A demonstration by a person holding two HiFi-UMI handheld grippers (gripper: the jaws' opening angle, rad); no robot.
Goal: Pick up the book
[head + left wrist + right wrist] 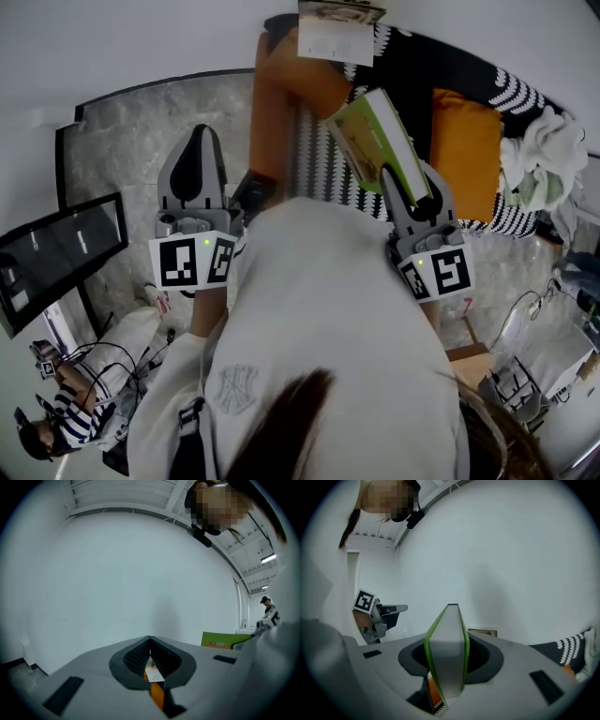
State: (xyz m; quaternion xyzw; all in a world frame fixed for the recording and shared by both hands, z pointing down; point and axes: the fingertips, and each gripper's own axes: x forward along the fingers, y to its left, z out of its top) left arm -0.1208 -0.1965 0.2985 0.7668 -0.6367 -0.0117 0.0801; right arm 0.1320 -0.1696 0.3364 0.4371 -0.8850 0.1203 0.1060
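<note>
A green-covered book (375, 141) is held edge-on in my right gripper (398, 187), over the striped sofa. In the right gripper view the book (449, 625) stands upright between the jaws, its white page edge towards the camera, and the right gripper (447, 667) is shut on it. My left gripper (199, 173) hangs to the left of the book, over the floor, with its jaws together and nothing in them. In the left gripper view the left gripper (150, 641) points at a bare white wall, with the green book (225, 639) at the right edge.
A second book (339, 33) lies on the orange sofa arm (291, 84) at the top. An orange cushion (466, 150) and white cloths (548, 155) lie on the black-and-white sofa cover (319, 159). A dark panel (61, 248) and a seated person (75, 412) are at lower left.
</note>
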